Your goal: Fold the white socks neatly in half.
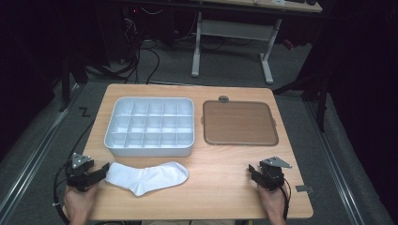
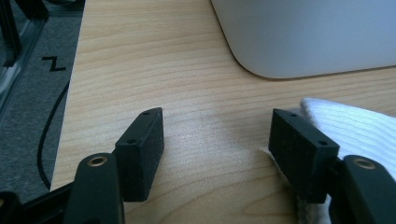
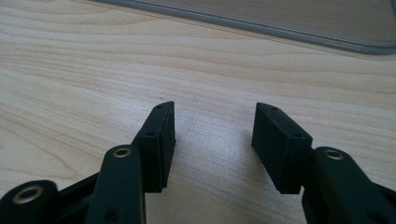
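Note:
A white sock (image 1: 148,178) lies flat near the table's front edge, its cuff toward my left gripper (image 1: 104,169). In the left gripper view the left gripper (image 2: 217,128) stands open over bare wood, and the sock (image 2: 359,130) lies just outside its right jaw, touching it. My right gripper (image 1: 253,171) rests at the front right of the table. In the right gripper view the right gripper (image 3: 214,122) is open with only wood between the jaws. A white compartment tray (image 1: 109,136) and a brown flat tray (image 1: 239,123) sit side by side behind.
The white tray's rounded corner (image 2: 303,42) is close ahead of the left gripper. The brown tray's rim (image 3: 280,25) runs ahead of the right gripper. A small grey knob (image 1: 224,99) sits behind the brown tray, a grey tab (image 1: 304,189) near the right edge.

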`<state>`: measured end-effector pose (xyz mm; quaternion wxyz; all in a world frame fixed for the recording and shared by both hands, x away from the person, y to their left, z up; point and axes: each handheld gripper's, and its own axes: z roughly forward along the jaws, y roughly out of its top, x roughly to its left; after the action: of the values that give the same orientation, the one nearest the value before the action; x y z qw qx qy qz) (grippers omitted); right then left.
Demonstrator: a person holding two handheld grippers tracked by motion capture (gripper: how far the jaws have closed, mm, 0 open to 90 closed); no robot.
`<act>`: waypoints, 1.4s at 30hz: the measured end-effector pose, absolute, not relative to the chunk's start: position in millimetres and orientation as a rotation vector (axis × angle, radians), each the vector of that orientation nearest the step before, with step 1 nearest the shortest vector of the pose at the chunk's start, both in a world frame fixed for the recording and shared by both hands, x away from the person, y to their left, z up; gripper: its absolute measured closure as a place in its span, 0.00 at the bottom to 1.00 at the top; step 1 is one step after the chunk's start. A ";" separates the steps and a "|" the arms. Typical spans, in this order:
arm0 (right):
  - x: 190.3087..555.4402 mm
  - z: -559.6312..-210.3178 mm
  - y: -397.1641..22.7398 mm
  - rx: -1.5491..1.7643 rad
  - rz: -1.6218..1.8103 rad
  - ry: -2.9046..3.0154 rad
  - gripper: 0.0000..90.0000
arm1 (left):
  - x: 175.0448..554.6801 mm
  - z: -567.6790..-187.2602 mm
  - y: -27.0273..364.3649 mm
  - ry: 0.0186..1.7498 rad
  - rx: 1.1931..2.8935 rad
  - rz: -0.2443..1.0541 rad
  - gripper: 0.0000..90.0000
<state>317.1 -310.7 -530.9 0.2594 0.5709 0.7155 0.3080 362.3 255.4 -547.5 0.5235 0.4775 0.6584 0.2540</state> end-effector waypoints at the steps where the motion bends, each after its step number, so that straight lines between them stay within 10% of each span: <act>1: 317.3 -530.9 -310.4 1.546 0.835 1.939 0.55 | 361.7 -547.2 255.9 1.575 1.145 0.601 0.40; 42: 321.3 -510.6 -166.8 1.219 1.111 2.300 0.63 | 341.2 -536.0 230.8 1.561 1.194 0.362 0.46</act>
<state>321.3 -166.8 -510.6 0.1547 0.4256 0.8028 0.3878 341.2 230.8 -536.0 0.5409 0.5026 0.6569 0.1524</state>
